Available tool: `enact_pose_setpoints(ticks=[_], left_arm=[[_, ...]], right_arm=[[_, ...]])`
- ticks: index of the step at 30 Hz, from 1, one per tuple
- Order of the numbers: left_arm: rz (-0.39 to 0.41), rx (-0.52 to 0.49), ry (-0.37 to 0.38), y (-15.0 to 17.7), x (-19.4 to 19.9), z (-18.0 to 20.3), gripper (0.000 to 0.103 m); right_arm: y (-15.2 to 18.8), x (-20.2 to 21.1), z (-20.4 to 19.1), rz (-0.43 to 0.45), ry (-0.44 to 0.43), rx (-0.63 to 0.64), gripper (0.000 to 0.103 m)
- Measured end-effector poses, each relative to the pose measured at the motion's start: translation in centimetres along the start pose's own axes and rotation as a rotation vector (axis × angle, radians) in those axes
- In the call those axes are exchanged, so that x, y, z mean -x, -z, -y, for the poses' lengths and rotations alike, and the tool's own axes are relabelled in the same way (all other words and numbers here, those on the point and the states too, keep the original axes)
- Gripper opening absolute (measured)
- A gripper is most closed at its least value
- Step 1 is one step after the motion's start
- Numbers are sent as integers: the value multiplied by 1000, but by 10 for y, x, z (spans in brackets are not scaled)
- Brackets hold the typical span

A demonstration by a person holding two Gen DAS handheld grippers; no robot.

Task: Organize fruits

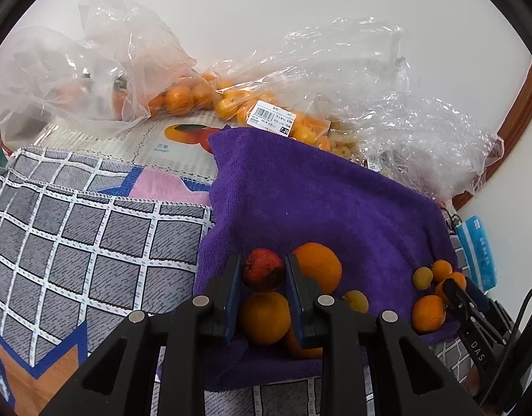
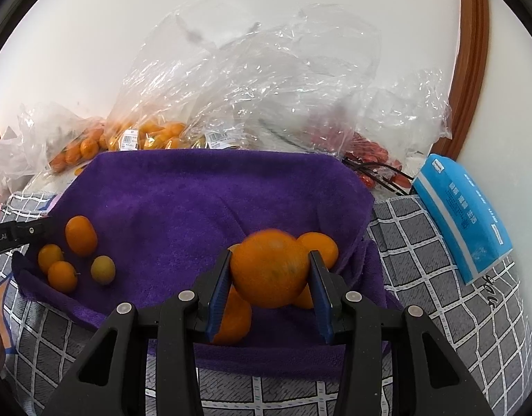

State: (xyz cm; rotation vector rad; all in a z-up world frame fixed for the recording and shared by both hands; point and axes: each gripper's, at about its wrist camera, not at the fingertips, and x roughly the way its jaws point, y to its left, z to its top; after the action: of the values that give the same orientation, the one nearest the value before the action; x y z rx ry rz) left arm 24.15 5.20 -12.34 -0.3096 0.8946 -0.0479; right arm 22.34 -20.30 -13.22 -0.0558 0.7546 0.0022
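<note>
A purple towel (image 1: 300,190) (image 2: 196,190) lies over the checked cloth. In the left wrist view my left gripper (image 1: 262,270) is shut on a small red fruit (image 1: 262,272), just above two oranges (image 1: 264,317) (image 1: 319,267) on the towel. In the right wrist view my right gripper (image 2: 269,267) has a large orange (image 2: 269,268) filling the gap and touching both blue pads. That orange looks blurred, and more oranges (image 2: 319,246) lie under and behind it. Small oranges (image 2: 80,235) and a yellow-green fruit (image 2: 103,269) sit at the towel's left.
Crumpled clear bags (image 2: 266,79) line the back wall; one holds small oranges (image 1: 231,100), another red fruit (image 2: 370,152). A blue tissue pack (image 2: 463,215) lies to the right on the grey checked cloth (image 1: 75,235). A mango placemat (image 1: 183,138) peeks out behind.
</note>
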Motion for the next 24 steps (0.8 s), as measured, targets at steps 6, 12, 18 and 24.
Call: enact_pose_setpoints(ticks=[6,12,18,24], left_arm=[[38,-31,-12,2,26,8,48],[78,-68,0,15,65,20,57],[139,-107,-26,36,109,31,67],[226,-122,-40,61,157,39,82]], right_arm=[[-3,23,-2,39,10,-4,56],[-6,65,-7,70,15,-15,64],[0,114,-11,62,-20,-48,67],[13,152,-10,24,-30,-97,68]])
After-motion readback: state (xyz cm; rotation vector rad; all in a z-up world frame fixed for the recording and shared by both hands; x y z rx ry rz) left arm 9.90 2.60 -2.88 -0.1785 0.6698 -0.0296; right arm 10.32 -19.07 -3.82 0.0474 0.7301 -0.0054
